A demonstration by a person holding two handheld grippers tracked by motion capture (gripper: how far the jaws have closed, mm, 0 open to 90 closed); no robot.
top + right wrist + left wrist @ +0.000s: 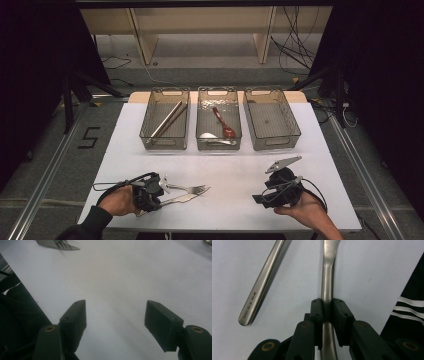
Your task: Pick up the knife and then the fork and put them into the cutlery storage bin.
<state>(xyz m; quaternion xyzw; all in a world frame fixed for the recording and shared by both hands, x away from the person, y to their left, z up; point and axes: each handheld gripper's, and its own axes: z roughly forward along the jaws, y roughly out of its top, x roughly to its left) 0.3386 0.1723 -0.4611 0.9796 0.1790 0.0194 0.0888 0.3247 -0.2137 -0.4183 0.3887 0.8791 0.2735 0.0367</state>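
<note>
A steel fork (192,189) and a steel knife (181,199) lie side by side near the table's front left. My left gripper (152,194) is down on them, held by a hand. Its jaws are shut on one steel handle (327,293), which runs back under the gripper and looks like the knife's. The other handle (260,287) lies free to its left. My right gripper (280,192) hovers at the front right, open (115,320) over bare table. The knife tip (62,246) appears at the top left of the right gripper view.
Three clear bins stand in a row at the back. The left bin (152,142) holds chopsticks (167,120), the middle bin (200,120) a red spoon (223,122) and a pale spoon (212,137), and the right bin (295,122) is empty. The white table (235,165) ends near both hands.
</note>
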